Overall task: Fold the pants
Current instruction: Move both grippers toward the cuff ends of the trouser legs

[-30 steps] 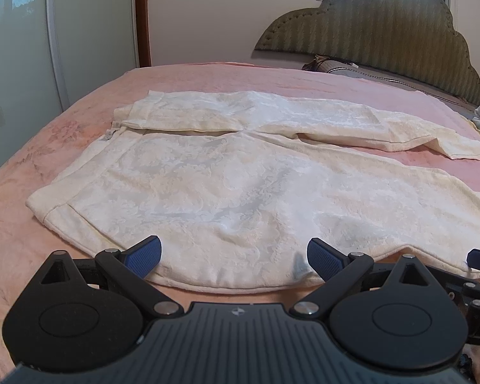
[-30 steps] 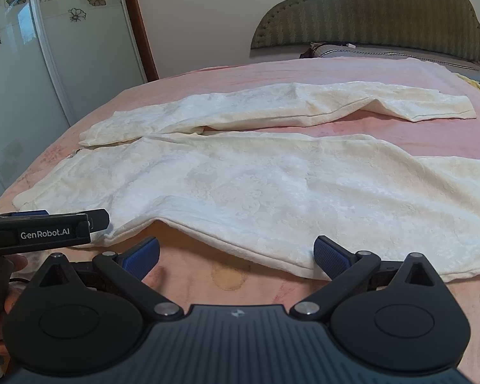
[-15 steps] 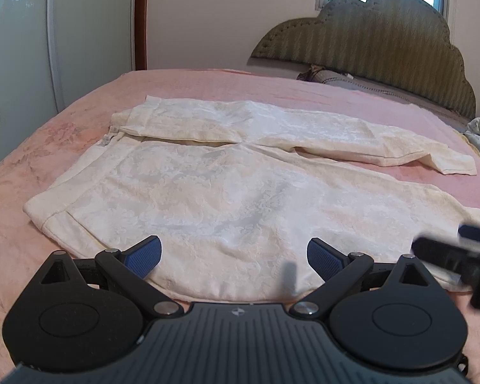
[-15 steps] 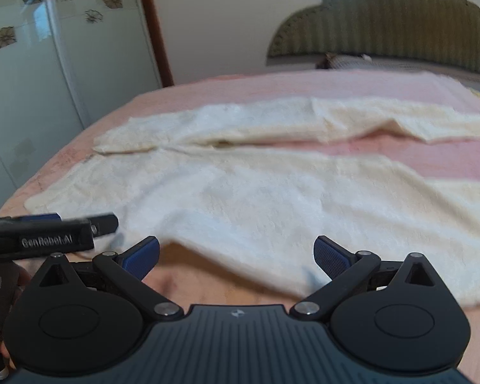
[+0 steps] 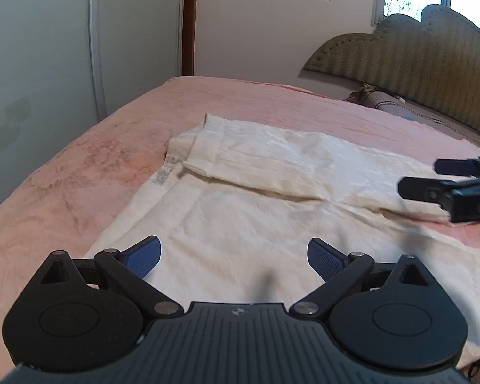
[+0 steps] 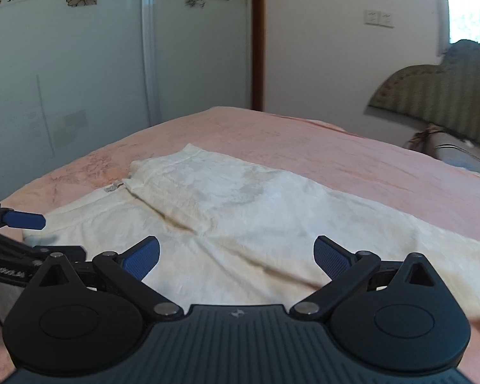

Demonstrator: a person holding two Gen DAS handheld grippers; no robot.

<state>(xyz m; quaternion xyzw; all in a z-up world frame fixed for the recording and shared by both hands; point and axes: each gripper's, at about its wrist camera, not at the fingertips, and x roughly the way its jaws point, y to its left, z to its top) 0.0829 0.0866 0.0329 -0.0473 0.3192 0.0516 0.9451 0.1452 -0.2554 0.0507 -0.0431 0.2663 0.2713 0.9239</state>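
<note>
Cream white pants lie flat on a pink bed, waistband to the left, legs running right. My left gripper is open and empty, hovering over the near leg close to the waistband. My right gripper is open and empty above the pants near the crotch. The right gripper also shows at the right edge of the left wrist view. The left gripper shows at the left edge of the right wrist view.
A green padded headboard stands at the far right with a pillow under it. Frosted sliding wardrobe doors line the left side, close to the bed edge.
Both grippers have moved forward and to the left over the pants, toward the waistband end. Both stay open. The pants have not moved.
</note>
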